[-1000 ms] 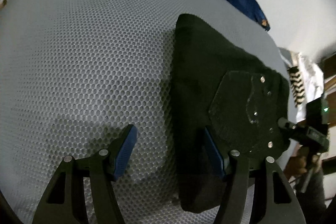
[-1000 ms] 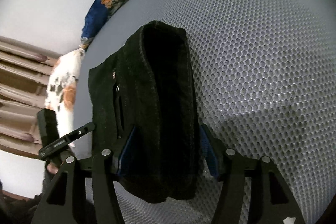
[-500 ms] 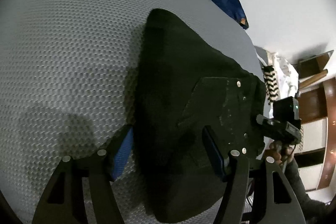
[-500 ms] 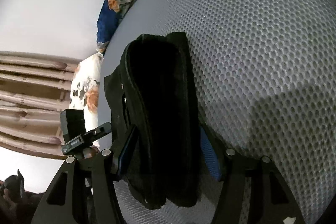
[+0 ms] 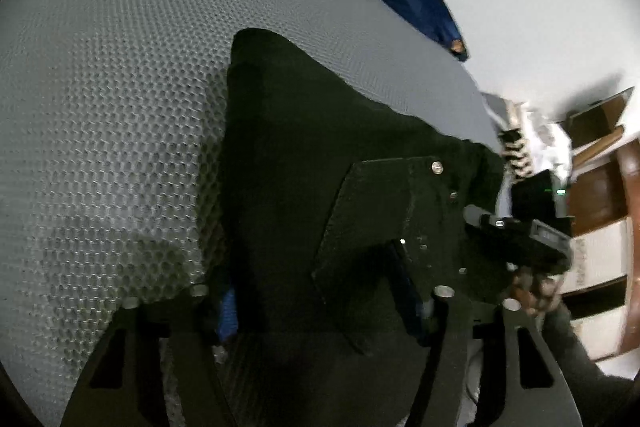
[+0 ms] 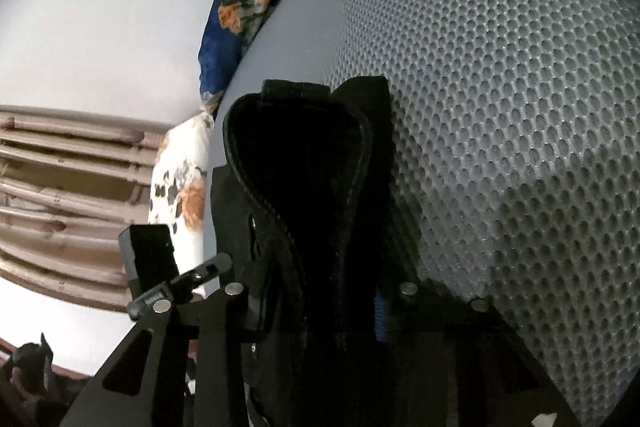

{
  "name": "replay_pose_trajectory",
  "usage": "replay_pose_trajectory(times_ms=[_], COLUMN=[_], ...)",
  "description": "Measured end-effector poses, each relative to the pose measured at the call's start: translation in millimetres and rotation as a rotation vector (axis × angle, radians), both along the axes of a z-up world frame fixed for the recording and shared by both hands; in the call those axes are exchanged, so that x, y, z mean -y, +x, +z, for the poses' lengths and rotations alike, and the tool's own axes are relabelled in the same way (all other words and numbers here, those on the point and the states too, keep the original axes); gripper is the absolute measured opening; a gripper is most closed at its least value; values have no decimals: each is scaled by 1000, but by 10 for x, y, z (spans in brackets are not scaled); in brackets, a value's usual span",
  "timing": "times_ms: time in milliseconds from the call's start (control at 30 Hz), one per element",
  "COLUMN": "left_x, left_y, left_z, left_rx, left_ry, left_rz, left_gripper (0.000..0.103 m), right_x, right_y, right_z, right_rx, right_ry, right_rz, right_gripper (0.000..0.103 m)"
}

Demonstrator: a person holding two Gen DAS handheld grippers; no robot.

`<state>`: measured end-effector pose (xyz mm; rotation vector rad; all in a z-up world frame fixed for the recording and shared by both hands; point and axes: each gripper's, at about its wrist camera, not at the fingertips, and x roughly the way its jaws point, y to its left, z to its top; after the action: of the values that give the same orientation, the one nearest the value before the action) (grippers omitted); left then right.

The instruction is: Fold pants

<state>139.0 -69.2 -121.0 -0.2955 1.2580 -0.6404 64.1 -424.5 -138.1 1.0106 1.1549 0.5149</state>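
The folded black pants (image 5: 320, 187) lie on the gray mesh mattress (image 5: 120, 87), long axis running away from both pairs of fingers. The left gripper (image 5: 320, 307) and right gripper (image 6: 316, 299) have just been closing, and each now pinches the near end of the pants between its fingers.

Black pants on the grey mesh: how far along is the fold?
Done: the black denim pants lie as a compact multi-layer bundle on the grey honeycomb mesh pad. In hand: both grippers, left and right, have just been closing on its near edge. Left: the final fold.
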Motion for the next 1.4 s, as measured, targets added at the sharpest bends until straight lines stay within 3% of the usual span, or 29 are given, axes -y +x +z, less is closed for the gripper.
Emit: replay_pose_trajectory(times_ms=[100,300,500,800,1000,1400], left_x=[35,36,-88,-275,-297,-209], left_y=[-29,-170,-303,-312,-11,1060], left_z=[19,145,270,480,607,683], left_rx=[24,99,131,177,218,287], left_ry=[47,121,138,147,162,211], left_rz=[14,4,1,22,41,71], left_gripper=[37,22,18,17,17,17], right_x=[-22,-199,-381,-583,-669,-757], right_y=[-58,-50,-30,151,482,1511], right_z=[84,353,601,692,751,707], right_rx=[11,23,55,72,101,119], right_ry=[-6,-93,-126,-129,-125,-168], right_rz=[-27,-51,-37,-31,-27,-22], right_gripper=[27,24,23,23,23,22])
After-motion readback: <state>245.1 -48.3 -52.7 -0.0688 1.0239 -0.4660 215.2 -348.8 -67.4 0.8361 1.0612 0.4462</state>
